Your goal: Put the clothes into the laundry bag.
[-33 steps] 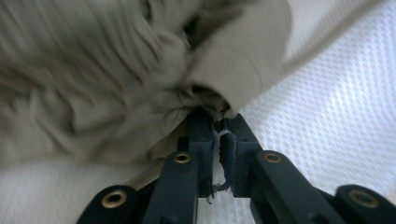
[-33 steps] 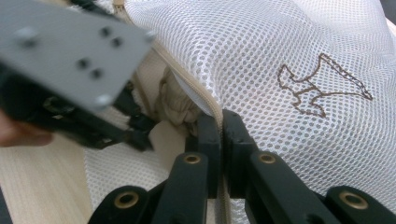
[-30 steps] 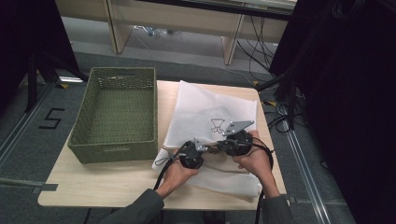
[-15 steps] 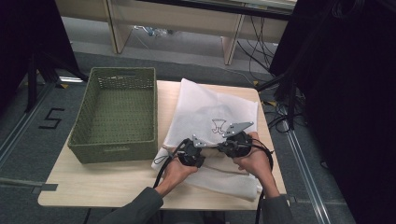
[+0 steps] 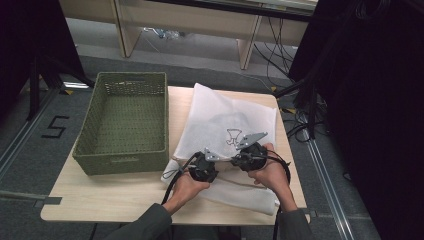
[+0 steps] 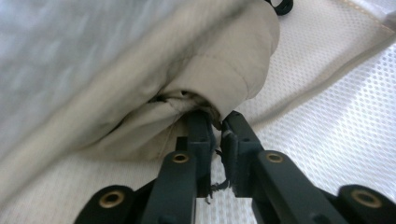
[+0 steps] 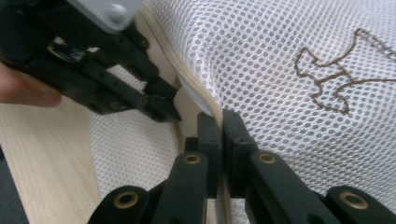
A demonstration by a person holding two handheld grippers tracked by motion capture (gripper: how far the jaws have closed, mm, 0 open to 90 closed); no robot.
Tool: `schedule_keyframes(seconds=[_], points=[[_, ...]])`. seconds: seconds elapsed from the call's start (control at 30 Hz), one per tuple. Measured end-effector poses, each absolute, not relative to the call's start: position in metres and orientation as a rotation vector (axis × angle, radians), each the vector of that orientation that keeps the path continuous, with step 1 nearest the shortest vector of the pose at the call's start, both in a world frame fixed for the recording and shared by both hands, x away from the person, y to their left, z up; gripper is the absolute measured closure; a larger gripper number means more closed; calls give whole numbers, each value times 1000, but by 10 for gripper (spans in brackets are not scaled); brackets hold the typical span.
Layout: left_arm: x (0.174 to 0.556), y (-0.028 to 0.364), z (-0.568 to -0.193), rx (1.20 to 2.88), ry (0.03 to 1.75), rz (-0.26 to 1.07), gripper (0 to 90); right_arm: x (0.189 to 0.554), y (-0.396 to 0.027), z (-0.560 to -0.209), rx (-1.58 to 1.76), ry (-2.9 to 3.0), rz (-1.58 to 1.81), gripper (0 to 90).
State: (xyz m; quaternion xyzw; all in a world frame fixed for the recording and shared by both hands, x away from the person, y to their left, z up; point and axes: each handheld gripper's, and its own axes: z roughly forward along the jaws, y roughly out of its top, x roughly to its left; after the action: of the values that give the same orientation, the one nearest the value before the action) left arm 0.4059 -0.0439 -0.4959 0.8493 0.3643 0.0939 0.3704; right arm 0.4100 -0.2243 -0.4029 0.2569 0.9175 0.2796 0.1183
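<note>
A white mesh bag (image 5: 225, 115) with a brown emblem (image 7: 331, 79) lies across the wooden table (image 5: 100, 195). Its front part is folded, and a beige hem (image 6: 219, 60) runs along the edge. My left gripper (image 6: 218, 119) pinches a bunched fold of that beige hem. Its jaws have just been closing, with the fabric between the tips. My right gripper (image 7: 220, 116) is shut on the beige seam (image 7: 205, 98) of the bag, just beside the left gripper (image 7: 166, 105). In the high view both grippers, left (image 5: 219, 162) and right (image 5: 232, 160), meet tip to tip at the bag's front.
A green woven basket (image 5: 165, 115) with nothing in it stands on the table's left half, touching the bag's left edge. Bare wood shows in front of the basket. Cables trail off the table's right side near dark equipment (image 5: 360, 100).
</note>
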Motion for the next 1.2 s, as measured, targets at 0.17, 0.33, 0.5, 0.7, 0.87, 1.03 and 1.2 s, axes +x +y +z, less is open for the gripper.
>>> schedule_keyframes(seconds=[0.17,0.33,0.5,0.7,0.87,1.03,1.2], points=[[413,-47,-502,2150,991,253,858,412,-223,-414,759,2728,806,885],[408,-44,-499,2152,972,240,849,413,-221,-421,750,2752,784,885],[384,-28,-490,2195,886,228,784,413,-217,-432,767,2784,745,884],[354,2,-479,2228,825,177,754,414,-215,-441,778,2825,702,883],[344,17,-481,2240,817,159,745,414,-212,-448,773,2847,668,883],[345,16,-487,2247,805,157,731,414,-210,-452,765,2861,643,881],[351,9,-494,2259,803,160,710,415,-204,-462,742,2868,589,878]])
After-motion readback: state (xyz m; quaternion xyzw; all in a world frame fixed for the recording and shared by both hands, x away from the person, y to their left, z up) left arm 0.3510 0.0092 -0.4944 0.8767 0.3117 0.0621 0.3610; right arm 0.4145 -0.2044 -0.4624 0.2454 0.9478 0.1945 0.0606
